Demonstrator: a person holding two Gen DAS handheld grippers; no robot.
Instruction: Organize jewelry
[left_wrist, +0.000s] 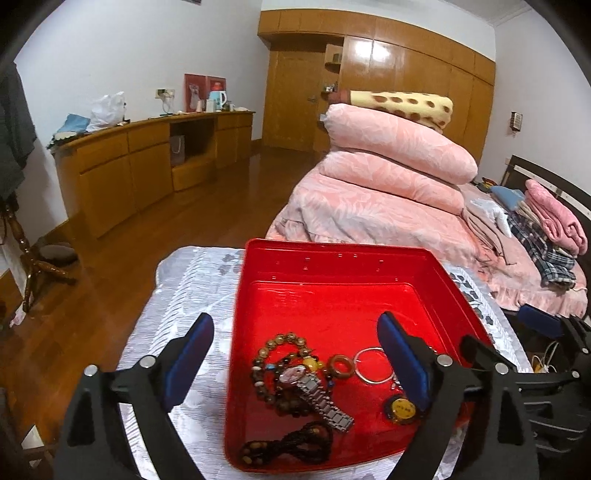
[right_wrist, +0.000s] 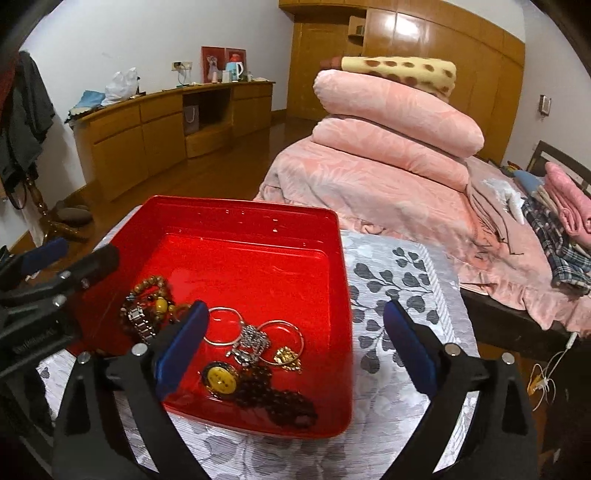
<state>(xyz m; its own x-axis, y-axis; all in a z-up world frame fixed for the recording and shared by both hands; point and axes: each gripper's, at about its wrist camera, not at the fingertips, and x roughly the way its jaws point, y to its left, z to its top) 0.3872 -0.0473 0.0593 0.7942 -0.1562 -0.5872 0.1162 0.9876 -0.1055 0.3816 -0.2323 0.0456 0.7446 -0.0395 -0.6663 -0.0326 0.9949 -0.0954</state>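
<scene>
A red tray (left_wrist: 332, 258) sits on a cloth-covered table and holds the jewelry. In the left wrist view I see a silver watch (left_wrist: 314, 391), an amber bead bracelet (left_wrist: 284, 343), a wooden ring (left_wrist: 341, 365), a silver bangle (left_wrist: 369, 365), a yellow pendant (left_wrist: 402, 408) and dark beads (left_wrist: 291, 443). My left gripper (left_wrist: 295, 319) is open and straddles the tray's left wall, holding nothing. My right gripper (right_wrist: 295, 310) is open too, astride the tray's right wall (right_wrist: 343, 295). Below it lie two bangles (right_wrist: 221, 326), a rhinestone piece (right_wrist: 253, 341) and the pendant (right_wrist: 221, 380).
The table wears a white cloth with grey leaves (right_wrist: 399, 280). A bed with stacked pink quilts (right_wrist: 388, 122) stands close behind and to the right. Wooden floor (left_wrist: 147, 240) and a long cabinet (left_wrist: 147, 158) lie to the left. Cables (right_wrist: 543, 384) hang at the right.
</scene>
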